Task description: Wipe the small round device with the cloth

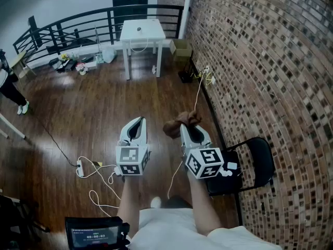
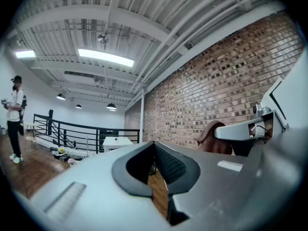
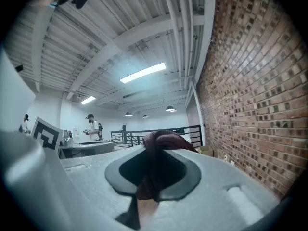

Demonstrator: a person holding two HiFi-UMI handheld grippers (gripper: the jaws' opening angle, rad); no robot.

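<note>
The left gripper (image 1: 138, 123) has its jaws closed on nothing. The right gripper (image 1: 188, 129) pinches a bunched brown cloth (image 1: 181, 121), its length running forward past the jaw tips. Far ahead, a small object (image 1: 139, 29) near the white tabletop's (image 1: 151, 34) centre is too tiny to identify.

cloth (image 1: 182, 123): brown | table (image 1: 142, 30): white | chair (image 1: 258, 158): black

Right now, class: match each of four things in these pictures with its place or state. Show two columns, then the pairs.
1 left gripper
2 right gripper
3 table
4 chair

A beside the brick wall
B shut on the cloth
C shut, empty
D in front of the railing

Pairs: 1-C, 2-B, 3-D, 4-A
</note>
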